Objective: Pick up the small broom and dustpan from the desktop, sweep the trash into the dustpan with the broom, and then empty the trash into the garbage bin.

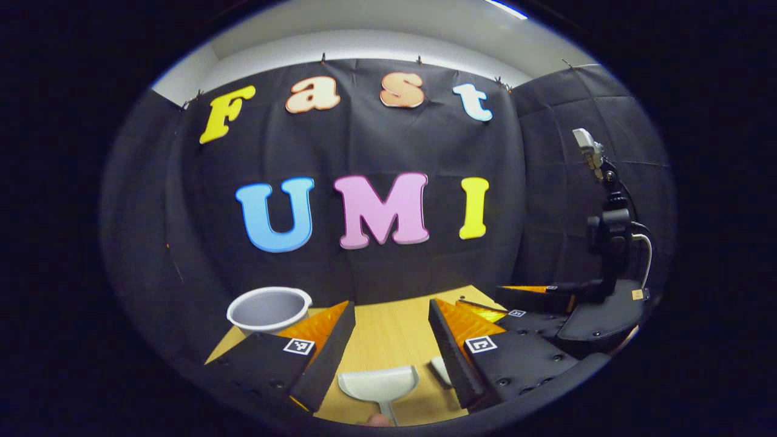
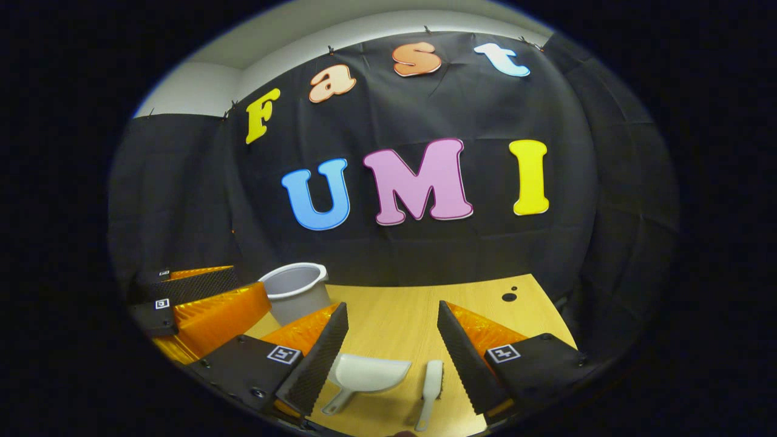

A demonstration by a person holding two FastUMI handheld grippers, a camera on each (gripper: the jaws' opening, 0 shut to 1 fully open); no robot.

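I am holding a two-finger gripper in each hand above a light wooden desktop (image 2: 394, 315), and both sets of jaws are standing wide apart, released, gripping nothing. In the left gripper view, my left gripper (image 1: 391, 331) is hovering with its black ridged pads and orange finger backs framing the desk; a small white plastic dustpan (image 1: 378, 383) is lying flat on the wood between and just below the fingertips, mouth facing away from me, handle pointing back toward me. The white tip of a small broom (image 1: 439, 369) is peeking out just beside the inner edge of the right-hand finger. Beyond the left-hand finger, a round white plastic garbage bin (image 1: 268, 308) is standing upright on the desk, open at the top. Farther off past the right-hand finger, my other gripper is showing, with a black mount and a cable rising above it. In the right gripper view, my right gripper (image 2: 393, 331) is also hanging open over the desk. The dustpan (image 2: 367, 375) is lying near the left-hand finger, and the small white broom (image 2: 430, 388) is lying just beside the right-hand finger, the two apart from each other. The bin (image 2: 295, 288) is standing beyond the left-hand finger, with my left gripper's orange and black fingers in front of it.
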